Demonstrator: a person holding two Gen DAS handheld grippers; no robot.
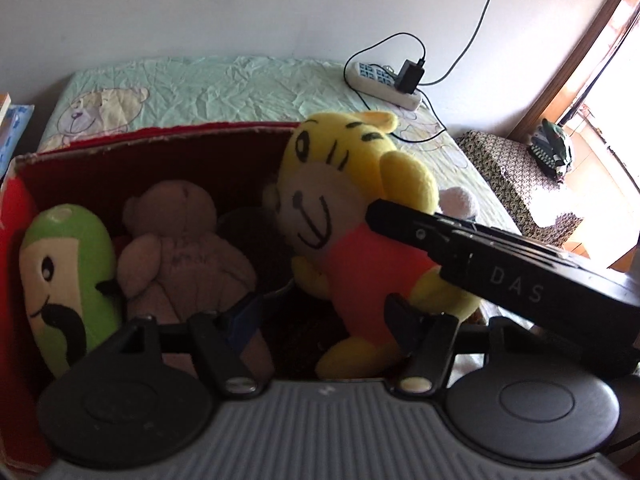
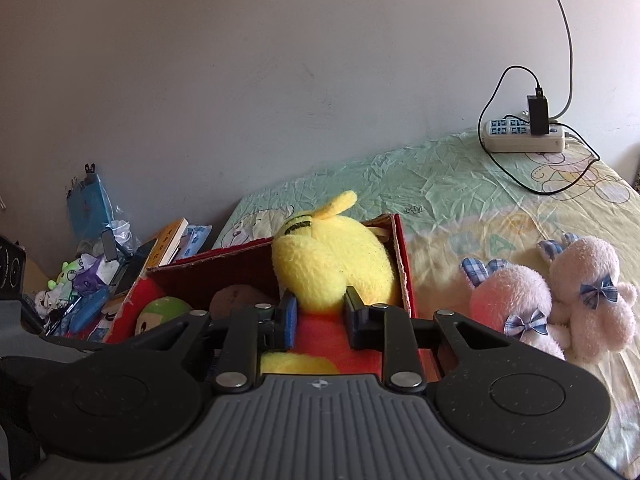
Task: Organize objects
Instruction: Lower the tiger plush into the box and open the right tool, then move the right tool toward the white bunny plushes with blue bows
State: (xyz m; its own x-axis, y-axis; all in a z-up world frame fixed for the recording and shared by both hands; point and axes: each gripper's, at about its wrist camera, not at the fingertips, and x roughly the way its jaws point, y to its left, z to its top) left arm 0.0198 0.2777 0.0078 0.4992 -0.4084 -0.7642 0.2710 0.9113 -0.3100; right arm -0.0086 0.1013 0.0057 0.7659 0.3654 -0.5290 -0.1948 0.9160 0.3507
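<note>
- left wrist view: the left gripper point(image 1: 320, 316) sits over the red box point(image 1: 160, 136), fingers spread wide with nothing between them.
- the yellow tiger plush point(image 1: 352, 208) stands upright at the box's right end, just ahead of the right finger point(image 1: 404, 320), its foot brushing that finger.
- the right gripper point(image 1: 472, 248) cuts in from the right, black and stamped "das", its tip pressed to the tiger's shoulder.
- ahead of the left finger point(image 1: 240, 312) lies the brown bear plush point(image 1: 184, 240), and further left of it the green plush point(image 1: 68, 276) with a moustache leans on the box wall.
- beyond the box, the bed point(image 1: 240, 80) carries a power strip point(image 1: 384, 84) with a black charger plugged in.
- right wrist view: the right gripper point(image 2: 320, 316) has its fingers closed in on the yellow tiger plush point(image 2: 332, 260), one pad on each side of its body at the neck, over the red box point(image 2: 402, 256).
- right of the fingers, well clear of the box, two pink bunny plushes point(image 2: 560, 296) lie side by side on the bed point(image 2: 440, 188).
- left of the fingers, the green plush point(image 2: 160, 312) and brown bear plush point(image 2: 236, 298) peek out of the box.
</note>
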